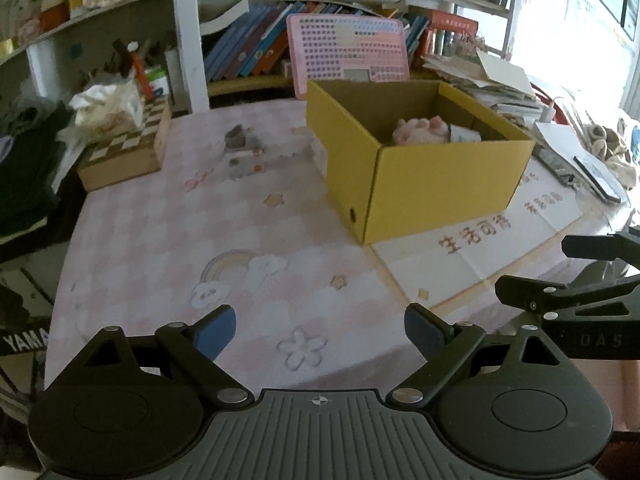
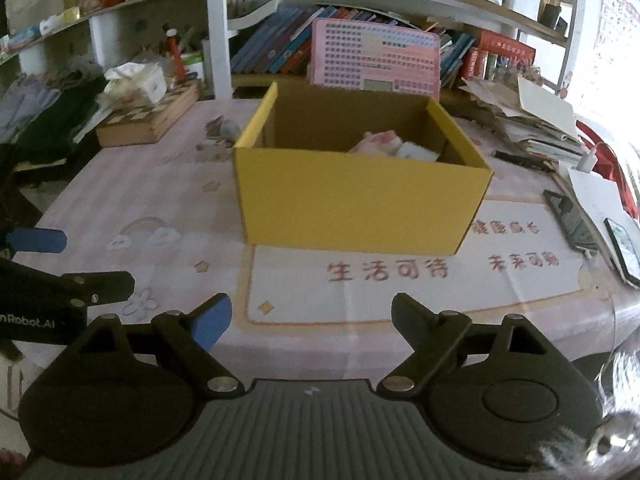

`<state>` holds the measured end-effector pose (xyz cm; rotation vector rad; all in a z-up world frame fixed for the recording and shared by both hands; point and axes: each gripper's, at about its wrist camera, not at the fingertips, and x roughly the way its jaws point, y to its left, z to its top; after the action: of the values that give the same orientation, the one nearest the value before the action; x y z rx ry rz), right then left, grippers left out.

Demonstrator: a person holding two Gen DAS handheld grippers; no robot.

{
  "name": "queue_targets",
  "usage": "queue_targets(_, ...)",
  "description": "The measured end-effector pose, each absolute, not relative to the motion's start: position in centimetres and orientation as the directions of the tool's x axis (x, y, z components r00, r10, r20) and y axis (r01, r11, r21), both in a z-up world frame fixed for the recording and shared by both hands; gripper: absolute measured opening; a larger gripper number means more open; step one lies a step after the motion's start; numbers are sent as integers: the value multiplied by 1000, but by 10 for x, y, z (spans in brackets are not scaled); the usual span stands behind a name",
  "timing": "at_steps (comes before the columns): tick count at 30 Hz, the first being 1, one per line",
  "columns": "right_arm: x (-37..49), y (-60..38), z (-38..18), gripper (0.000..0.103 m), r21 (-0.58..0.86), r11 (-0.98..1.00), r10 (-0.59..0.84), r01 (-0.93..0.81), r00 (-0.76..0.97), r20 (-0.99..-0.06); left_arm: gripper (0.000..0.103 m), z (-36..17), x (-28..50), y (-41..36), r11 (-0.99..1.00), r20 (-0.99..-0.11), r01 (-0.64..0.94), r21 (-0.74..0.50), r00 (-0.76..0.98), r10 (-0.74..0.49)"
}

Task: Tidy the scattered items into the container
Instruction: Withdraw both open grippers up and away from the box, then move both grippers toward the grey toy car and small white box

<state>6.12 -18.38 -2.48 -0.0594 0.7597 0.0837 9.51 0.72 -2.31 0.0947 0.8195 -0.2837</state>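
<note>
Pink tablecloth (image 1: 160,232) is occupied far right by a yellow box (image 1: 424,176) holding a pink plush (image 1: 420,130); left gripper (image 1: 320,330) and right gripper (image 2: 310,320) are held spread, empty, near.

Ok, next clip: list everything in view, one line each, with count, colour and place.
cardboard box: one, yellow, table centre, open.
plush toy: one, pink, inside box.
white packet: one, inside box beside plush.
small items: a few, grey, blurred, left of box.
chessboard case: one, wooden, table's left.
tissue pack: one, white, on case.
pink board: one, behind box.
phone: one, dark, right edge.
left tool: open, empty.
right tool: open, empty.
</note>
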Motion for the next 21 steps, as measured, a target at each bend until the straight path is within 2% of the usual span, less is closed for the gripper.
queue_targets(18,58,-99,-33,87,-29,976,134,-218,695,-707,93,-31,76,87,982,-743,183,-47,651,-157)
queue_targets(21,61,-85,-30,84,-41,967,153,-253,699,-699,93,-29,77,99,987,-735,152,-53,663,-142)
